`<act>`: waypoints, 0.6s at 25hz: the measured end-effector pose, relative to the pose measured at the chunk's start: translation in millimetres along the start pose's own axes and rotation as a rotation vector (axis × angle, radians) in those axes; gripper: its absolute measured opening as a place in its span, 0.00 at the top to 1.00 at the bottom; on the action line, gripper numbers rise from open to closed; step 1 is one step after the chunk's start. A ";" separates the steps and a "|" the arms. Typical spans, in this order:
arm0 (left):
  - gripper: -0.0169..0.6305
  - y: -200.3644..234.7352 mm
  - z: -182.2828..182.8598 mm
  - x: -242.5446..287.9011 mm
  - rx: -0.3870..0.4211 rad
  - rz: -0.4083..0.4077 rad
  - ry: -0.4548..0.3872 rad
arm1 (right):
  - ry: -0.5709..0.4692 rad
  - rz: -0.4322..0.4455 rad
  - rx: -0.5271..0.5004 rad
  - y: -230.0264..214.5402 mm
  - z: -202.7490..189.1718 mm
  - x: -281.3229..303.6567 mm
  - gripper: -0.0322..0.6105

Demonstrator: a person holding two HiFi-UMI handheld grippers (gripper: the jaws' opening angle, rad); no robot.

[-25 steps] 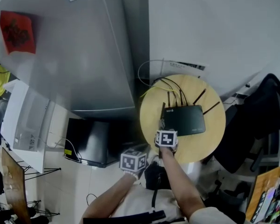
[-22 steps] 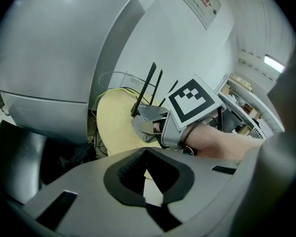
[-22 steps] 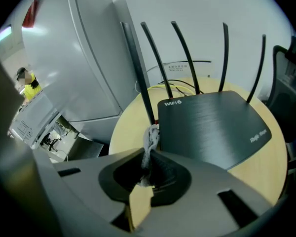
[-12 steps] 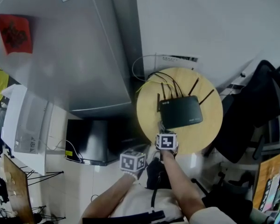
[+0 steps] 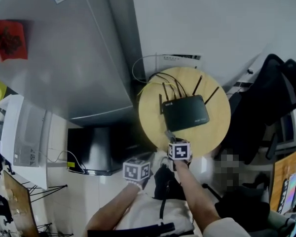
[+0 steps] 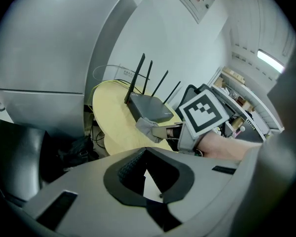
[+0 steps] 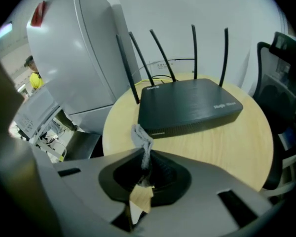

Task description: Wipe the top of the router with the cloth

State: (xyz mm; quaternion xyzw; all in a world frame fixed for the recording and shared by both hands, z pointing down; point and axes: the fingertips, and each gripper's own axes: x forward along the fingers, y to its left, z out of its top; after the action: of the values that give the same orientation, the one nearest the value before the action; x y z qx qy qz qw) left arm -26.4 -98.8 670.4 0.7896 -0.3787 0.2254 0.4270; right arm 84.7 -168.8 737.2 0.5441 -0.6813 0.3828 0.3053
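Note:
A black router [image 5: 185, 112] with several antennas lies on a round wooden table [image 5: 214, 135]. In the right gripper view the router [image 7: 187, 107] fills the middle, just beyond my jaws. My right gripper [image 7: 144, 164] is shut on a small grey cloth [image 7: 142, 138], which sticks up short of the router's front left corner. In the head view the right gripper [image 5: 170, 136] is at the table's near edge. My left gripper [image 5: 136, 171] hangs off the table to the left, jaws together and empty; its view shows the cloth [image 6: 147, 128] and router [image 6: 148, 107].
A large grey cabinet [image 5: 64, 58] stands left of the table, with a black box [image 5: 93, 149] on the floor below it. Cables [image 5: 153, 80] run from the router's back to a wall socket strip [image 5: 180, 58]. A black chair [image 5: 266, 98] crowds the table's right side.
My right gripper with the cloth has drawn back from the router's front left corner toward the table's near edge. The left gripper has hardly moved.

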 end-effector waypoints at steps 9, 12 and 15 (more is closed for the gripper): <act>0.98 12.4 82.2 -24.4 -0.005 0.057 -0.231 | -0.108 0.283 0.032 43.5 42.8 -64.7 0.89; 0.98 9.1 106.5 -34.3 0.032 0.087 -0.284 | -0.136 0.319 0.024 44.8 60.1 -80.6 0.89; 0.98 8.3 114.2 -44.8 0.047 0.107 -0.283 | -0.163 0.346 0.008 50.7 75.5 -95.6 0.89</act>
State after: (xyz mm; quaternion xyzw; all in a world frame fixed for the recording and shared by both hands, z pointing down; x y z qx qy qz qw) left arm -56.7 -180.0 583.2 0.8020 -0.4713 0.1431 0.3378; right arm 56.5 -178.9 608.7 0.4492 -0.7856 0.3871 0.1767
